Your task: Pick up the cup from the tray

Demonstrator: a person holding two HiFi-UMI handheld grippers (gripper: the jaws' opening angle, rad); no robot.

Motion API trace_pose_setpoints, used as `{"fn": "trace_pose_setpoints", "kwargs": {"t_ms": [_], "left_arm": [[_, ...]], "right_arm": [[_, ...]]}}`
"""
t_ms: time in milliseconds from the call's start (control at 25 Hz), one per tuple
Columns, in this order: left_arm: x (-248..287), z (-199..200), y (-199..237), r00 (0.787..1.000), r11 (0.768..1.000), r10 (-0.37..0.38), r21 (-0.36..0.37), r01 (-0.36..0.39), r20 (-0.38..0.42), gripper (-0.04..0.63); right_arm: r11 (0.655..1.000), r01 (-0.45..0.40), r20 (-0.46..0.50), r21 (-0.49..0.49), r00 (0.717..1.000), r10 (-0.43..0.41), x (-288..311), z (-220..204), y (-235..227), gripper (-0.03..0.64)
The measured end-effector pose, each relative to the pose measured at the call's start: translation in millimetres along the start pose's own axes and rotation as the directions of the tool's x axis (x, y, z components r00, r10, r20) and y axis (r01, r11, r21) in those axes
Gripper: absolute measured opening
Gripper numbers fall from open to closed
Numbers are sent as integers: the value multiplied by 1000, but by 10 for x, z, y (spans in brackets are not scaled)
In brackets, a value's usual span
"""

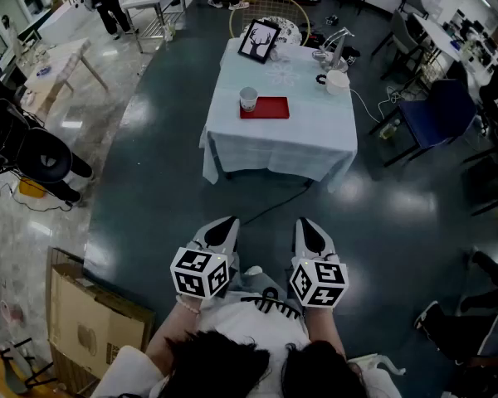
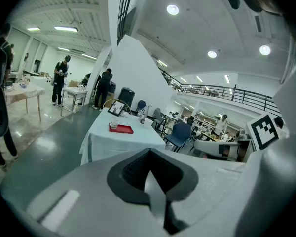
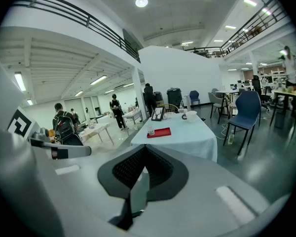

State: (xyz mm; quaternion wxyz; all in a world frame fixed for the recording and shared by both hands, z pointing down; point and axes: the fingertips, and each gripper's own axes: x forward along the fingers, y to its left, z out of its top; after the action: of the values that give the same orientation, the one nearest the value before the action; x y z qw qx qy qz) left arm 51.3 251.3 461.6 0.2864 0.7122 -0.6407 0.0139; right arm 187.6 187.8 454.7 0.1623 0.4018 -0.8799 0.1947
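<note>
A white cup (image 1: 248, 99) stands on the left end of a red tray (image 1: 270, 109) on a table with a pale blue cloth (image 1: 290, 135), far ahead of me across the floor. Both grippers are held close to my body, well short of the table. The left gripper (image 1: 224, 224) and the right gripper (image 1: 310, 225) point toward it, jaws together and holding nothing. In the left gripper view the cup (image 2: 114, 125) and tray (image 2: 122, 129) look small beyond the left gripper (image 2: 149, 153). In the right gripper view, cup (image 3: 150, 131) and tray (image 3: 160, 132) lie past the right gripper (image 3: 144, 150).
A framed deer picture (image 1: 258, 40) and a white bowl (image 1: 337, 82) stand on the table's far side. A blue chair (image 1: 442, 113) is at its right, and a cable (image 1: 274, 206) runs on the floor before it. A cardboard box (image 1: 87, 317) and black equipment (image 1: 33, 152) are left.
</note>
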Motion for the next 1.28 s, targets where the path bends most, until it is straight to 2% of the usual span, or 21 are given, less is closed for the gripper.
{"fn": "trace_pose_setpoints", "kwargs": {"t_ms": [360,560,800,880,1000,1200,1280], "left_arm": [[83,-21,57,1000,1000,4,-8,-4,-14,0],[148,33,101,1000,1000,5,-15,-5,-16,0],[292,163,236,1000,1000,0,-19,0,-8,0],[348,215,289,1000,1000,-5,-12,4,-10,0],[457,309,399,1000,1000,-15,-16,15,-16,0],[714,520,645,1000,1000,-4,2,4,-31,0],[815,597,731,999,1000,-24,5,25,-43,0]], "right_arm": [[1000,6,-8,-15,1000,-6,95,-10,-42,23],[1000,20,-16,13,1000,-20,179,12,-100,25],[996,-41,23,85,999,39,387,179,-89,29],[993,-81,46,85,996,77,463,255,-36,53],[988,-130,78,77,989,124,592,399,54,132],[986,-153,96,62,985,147,891,607,86,195],[986,-154,98,60,984,148,1034,669,98,229]]}}
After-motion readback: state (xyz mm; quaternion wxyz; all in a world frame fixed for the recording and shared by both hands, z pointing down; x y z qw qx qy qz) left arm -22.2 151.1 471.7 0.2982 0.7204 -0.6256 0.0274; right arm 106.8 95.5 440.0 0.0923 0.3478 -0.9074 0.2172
